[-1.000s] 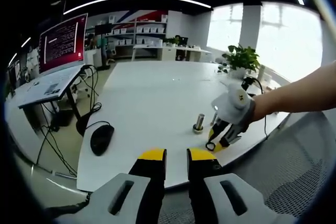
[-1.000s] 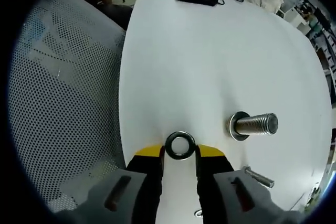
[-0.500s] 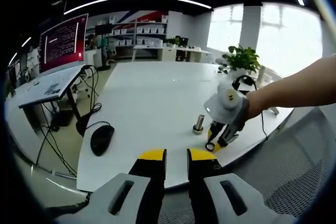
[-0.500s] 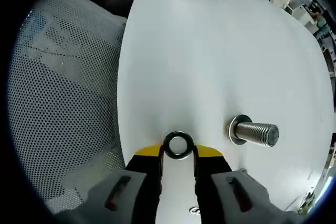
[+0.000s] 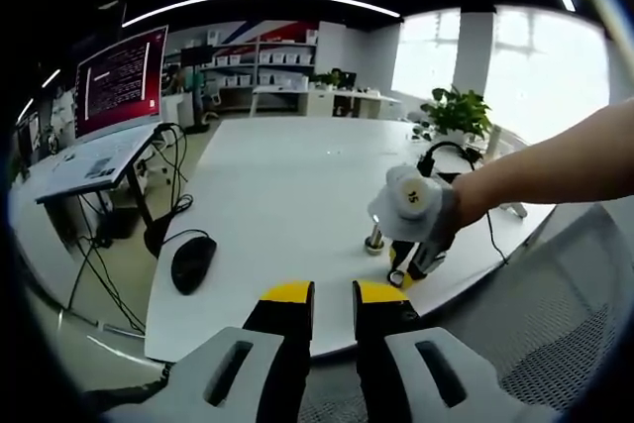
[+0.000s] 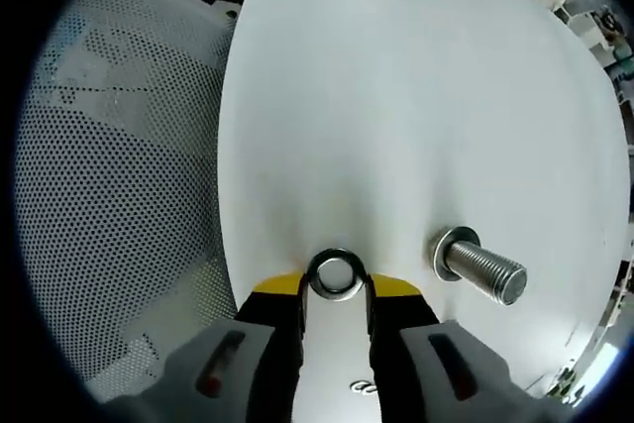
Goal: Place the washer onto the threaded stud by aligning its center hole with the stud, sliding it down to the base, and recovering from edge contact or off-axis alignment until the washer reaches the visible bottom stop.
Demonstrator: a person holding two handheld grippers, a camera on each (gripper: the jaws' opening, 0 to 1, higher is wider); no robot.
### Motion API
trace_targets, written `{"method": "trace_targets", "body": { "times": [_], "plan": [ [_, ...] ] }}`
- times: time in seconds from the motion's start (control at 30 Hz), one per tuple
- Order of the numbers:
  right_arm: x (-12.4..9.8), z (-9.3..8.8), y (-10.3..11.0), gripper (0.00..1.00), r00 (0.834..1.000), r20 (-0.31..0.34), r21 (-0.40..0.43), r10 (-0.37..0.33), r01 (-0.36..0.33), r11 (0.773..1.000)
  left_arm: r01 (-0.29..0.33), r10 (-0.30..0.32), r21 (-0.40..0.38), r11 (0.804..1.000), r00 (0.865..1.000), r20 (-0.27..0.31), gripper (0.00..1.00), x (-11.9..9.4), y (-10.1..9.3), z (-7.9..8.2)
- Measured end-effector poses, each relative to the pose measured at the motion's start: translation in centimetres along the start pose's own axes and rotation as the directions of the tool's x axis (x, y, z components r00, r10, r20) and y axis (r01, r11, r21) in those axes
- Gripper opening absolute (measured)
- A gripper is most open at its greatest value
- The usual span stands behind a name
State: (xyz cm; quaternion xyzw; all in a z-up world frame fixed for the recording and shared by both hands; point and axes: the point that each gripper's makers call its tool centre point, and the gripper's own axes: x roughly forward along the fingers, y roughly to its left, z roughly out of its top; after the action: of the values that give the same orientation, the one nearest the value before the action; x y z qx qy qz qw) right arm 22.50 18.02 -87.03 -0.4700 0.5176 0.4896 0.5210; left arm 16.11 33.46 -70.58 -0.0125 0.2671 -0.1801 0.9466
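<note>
In the right gripper view my right gripper [image 6: 336, 286] is shut on a steel washer [image 6: 335, 275], held by its edges between the yellow-tipped jaws above the white table [image 6: 396, 106]. The threaded stud [image 6: 484, 272] stands on its wide base flange to the right of the washer, apart from it. In the left gripper view the right gripper [image 5: 404, 266], held by a person's hand, hovers beside the stud [image 5: 376, 236], partly covering it. My left gripper [image 5: 333, 296] is open, off the table's near edge, with nothing between its jaws.
A black mouse [image 5: 192, 262] with its cable lies near the table's left edge. A perforated grey chair back [image 6: 109, 175] lies left of the table edge. A potted plant [image 5: 457, 113], a monitor [image 5: 118, 81] and shelves stand farther off.
The right gripper with the washer has moved left toward the stud in the left gripper view; its camera has tilted, so the stud now leans down-right. The left gripper has not moved.
</note>
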Motion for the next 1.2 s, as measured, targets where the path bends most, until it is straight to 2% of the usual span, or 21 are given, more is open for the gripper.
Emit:
{"method": "trace_targets", "body": {
  "times": [0.23, 0.87, 1.2],
  "plan": [
    [0.09, -0.02, 0.07, 0.25, 1.0, -0.009, -0.007, -0.008, 0.008, 1.0, 0.0, 0.0, -0.001, 1.0, 1.0, 0.003, 0.13, -0.01, -0.02, 0.06],
    [0.17, -0.1, 0.0, 0.24, 0.999, 0.044, -0.023, -0.006, 0.007, 1.0, 0.003, -0.003, 0.002, 1.0, 1.0, -0.002, 0.13, 0.01, -0.04, 0.0],
    [0.24, -0.03, -0.03, 0.24, 0.999, 0.044, -0.044, -0.007, 0.009, 0.999, 0.005, -0.005, 0.003, 1.0, 1.0, -0.002, 0.13, 0.01, -0.06, -0.02]
  ]
}}
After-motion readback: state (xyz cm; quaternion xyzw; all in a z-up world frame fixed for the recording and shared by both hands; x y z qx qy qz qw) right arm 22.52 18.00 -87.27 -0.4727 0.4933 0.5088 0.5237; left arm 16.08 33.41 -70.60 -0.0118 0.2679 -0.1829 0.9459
